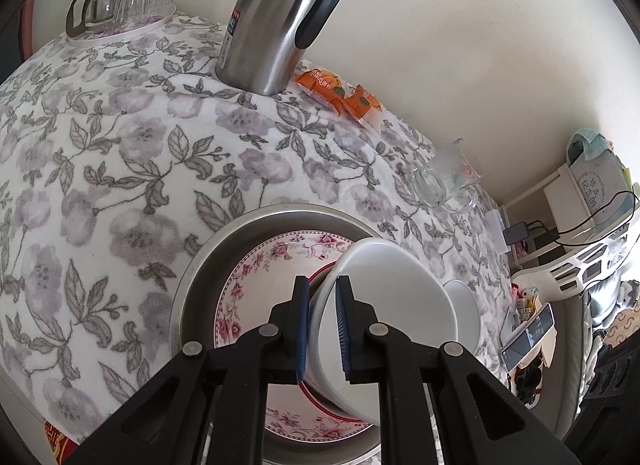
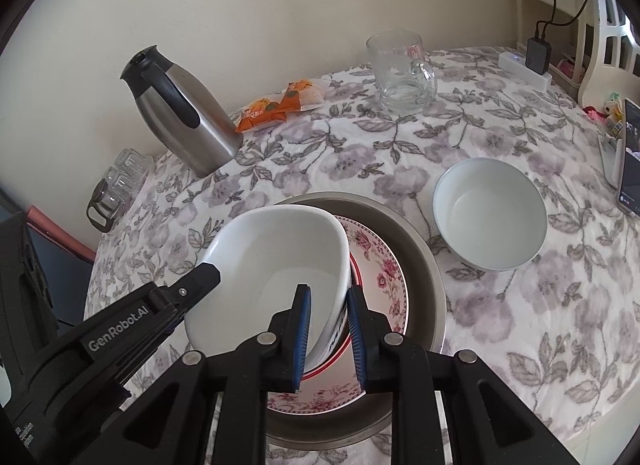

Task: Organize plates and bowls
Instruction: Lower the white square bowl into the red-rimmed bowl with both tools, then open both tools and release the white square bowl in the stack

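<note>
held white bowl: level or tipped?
Tipped. The white bowl leans with its rim slanting over the floral plate, pinched by left gripper and right gripper.

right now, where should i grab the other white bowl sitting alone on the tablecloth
Grip the bowl by its rim, one finger inside and one outside the wall, coming down from above on the near side. It sits upright and open with a thin wall and nothing touching it. The right hand-held gripper looks nearer, but is shut on the tilted bowl.

We count two white bowls point(image 2: 276, 265) point(image 2: 490, 213), one floral plate point(image 2: 380, 265), one metal tray point(image 2: 424, 265), one steel carafe point(image 2: 180, 109), one glass mug point(image 2: 402, 71) and two orange snack packets point(image 1: 320, 85) point(image 1: 364, 105).
</note>
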### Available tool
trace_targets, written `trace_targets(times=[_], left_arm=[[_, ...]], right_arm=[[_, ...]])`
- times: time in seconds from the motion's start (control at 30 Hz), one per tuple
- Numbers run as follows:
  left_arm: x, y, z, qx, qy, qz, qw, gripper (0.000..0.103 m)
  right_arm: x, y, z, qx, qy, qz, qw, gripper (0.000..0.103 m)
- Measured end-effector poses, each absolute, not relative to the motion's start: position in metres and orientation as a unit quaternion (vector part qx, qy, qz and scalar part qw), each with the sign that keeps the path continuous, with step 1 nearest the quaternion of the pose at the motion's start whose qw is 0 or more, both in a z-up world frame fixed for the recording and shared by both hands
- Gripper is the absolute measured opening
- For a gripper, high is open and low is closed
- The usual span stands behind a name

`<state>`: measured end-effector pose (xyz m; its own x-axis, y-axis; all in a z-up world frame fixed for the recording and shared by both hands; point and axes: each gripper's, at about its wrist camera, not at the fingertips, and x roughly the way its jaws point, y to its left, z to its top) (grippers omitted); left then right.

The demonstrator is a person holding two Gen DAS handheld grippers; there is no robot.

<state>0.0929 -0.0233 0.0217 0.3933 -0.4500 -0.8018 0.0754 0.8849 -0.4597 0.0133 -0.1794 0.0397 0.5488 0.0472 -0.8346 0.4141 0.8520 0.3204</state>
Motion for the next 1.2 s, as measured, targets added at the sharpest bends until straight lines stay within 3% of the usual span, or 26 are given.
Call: trace_targets(times=[0.53, 0.9, 0.93, 1.03, 1.2], left_arm=[[0.096, -0.021, 0.018, -0.179, 0.533, -0.159, 0.812, 0.014], [0.092, -0.011, 0.045, -0.169, 0.506, -0.154, 0.832, 0.015], [0.092, -0.010, 0.047, -0.167, 0.505, -0.150, 0.834, 0.020], [0.093, -0.007, 0.049, -0.155, 0.506, -0.126, 0.839, 0.056], [0.098, -0.003, 0.043, -0.144, 0.518, -0.099, 0.838, 0.060]], right_arm=[[0.009, -0.184, 0.042, 0.247, 0.457, -0.102, 0.849, 0.022], [0.006, -0.190, 0.047, 0.245, 0.449, -0.104, 0.853, 0.022], [0.006, -0.190, 0.047, 0.242, 0.450, -0.108, 0.853, 0.028], [0.006, -0.193, 0.045, 0.234, 0.454, -0.130, 0.850, 0.048], [0.005, -0.200, 0.044, 0.233, 0.455, -0.139, 0.848, 0.059]])
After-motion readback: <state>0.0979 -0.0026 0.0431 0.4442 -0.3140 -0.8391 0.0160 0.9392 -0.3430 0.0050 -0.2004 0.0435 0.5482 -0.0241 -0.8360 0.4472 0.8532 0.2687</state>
